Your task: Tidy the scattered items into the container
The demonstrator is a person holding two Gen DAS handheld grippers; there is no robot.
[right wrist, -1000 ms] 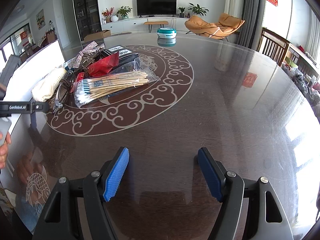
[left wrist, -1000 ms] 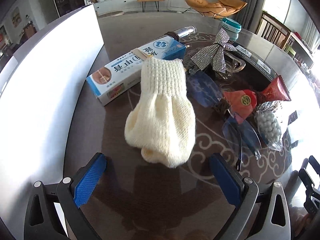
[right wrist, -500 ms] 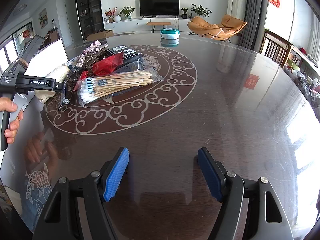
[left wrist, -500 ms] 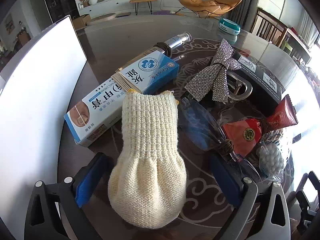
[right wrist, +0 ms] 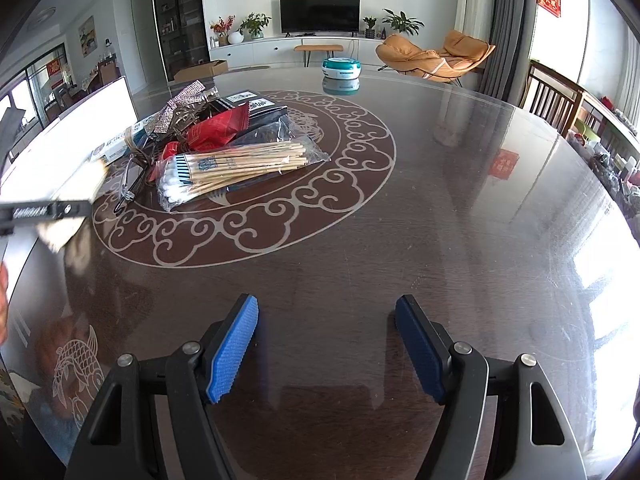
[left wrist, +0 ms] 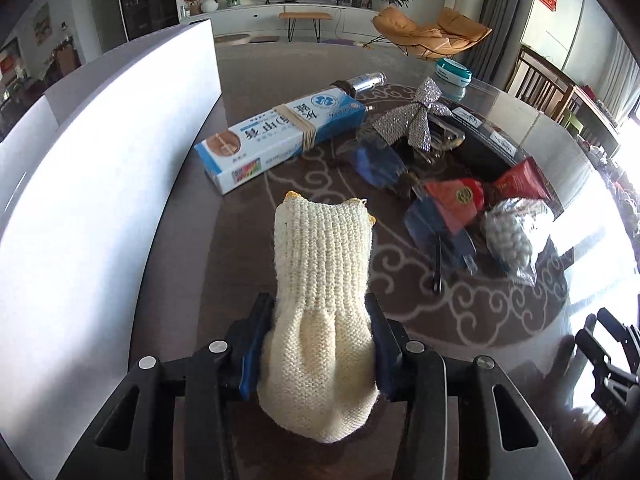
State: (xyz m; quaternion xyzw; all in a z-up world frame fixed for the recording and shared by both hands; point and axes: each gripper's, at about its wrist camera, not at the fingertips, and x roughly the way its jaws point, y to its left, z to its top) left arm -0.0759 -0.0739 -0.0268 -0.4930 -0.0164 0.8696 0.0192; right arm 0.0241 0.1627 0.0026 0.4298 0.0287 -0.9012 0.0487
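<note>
- Far left on my left wrist view: the white container (left wrist: 100,184), its wall standing along the table (left wrist: 248,80) edge.
- Just beside it lies the blue-and-white box (left wrist: 280,136), a rubber band around it.
- Centre: my left gripper (left wrist: 316,344) is clamped on the cream knitted sock (left wrist: 320,300), both blue pads pressing its sides, cuff pointing away from me.
- Right of the sock sit the silver bow (left wrist: 416,120), the red packet (left wrist: 460,196) and the cotton swab bag (left wrist: 512,236), crowded together.
- On the right wrist view, my right gripper (right wrist: 326,344) hangs over bare table, jaws wide apart, nothing between them, well apart from the pile.
</note>
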